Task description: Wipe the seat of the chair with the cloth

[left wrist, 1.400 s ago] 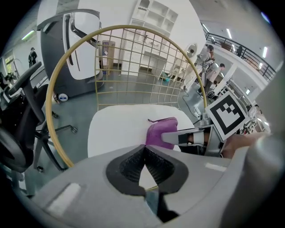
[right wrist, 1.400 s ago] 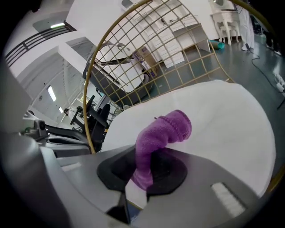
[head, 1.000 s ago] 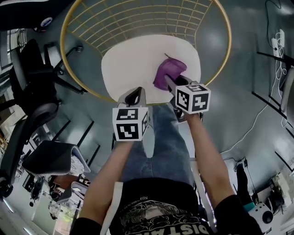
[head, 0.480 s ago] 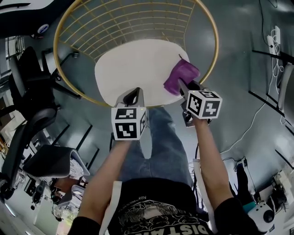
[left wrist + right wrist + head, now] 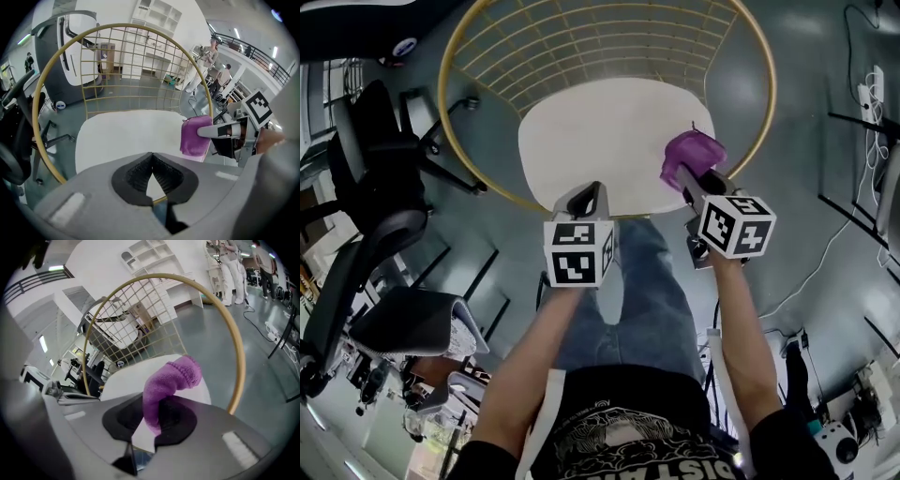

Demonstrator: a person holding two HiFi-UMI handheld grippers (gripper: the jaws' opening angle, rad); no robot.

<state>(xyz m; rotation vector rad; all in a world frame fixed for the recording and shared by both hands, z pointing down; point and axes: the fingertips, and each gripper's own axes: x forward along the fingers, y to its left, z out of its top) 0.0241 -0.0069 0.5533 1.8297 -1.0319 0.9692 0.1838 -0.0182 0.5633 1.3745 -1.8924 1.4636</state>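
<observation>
Purple cloth is clamped in the right gripper, at the right edge of the seat, close to the gold wire back of the chair. In the right gripper view the jaws are closed tight on one end of the cloth. The rest bunches up past the tips and flops over toward the seat. Can't tell if the cloth presses on the seat or hangs just above its edge.

Left gripper sits at the front edge of the seat. Its jaws meet at the tips with nothing between them, only white seat showing behind. It's well apart from the cloth.

Step in hand, as I read it: a wipe stroke at the right side of the seat. To do it well:
- push the loose bunch flat onto the seat, not just the tip
- drag across toward the left edge in overlapping passes
- keep the grip closed so the cloth doesn't slip out
- stay off the wire back so the cloth doesn't snag

Most of the seat looks uncovered by the cloth, so plenty is left to wipe.
</observation>
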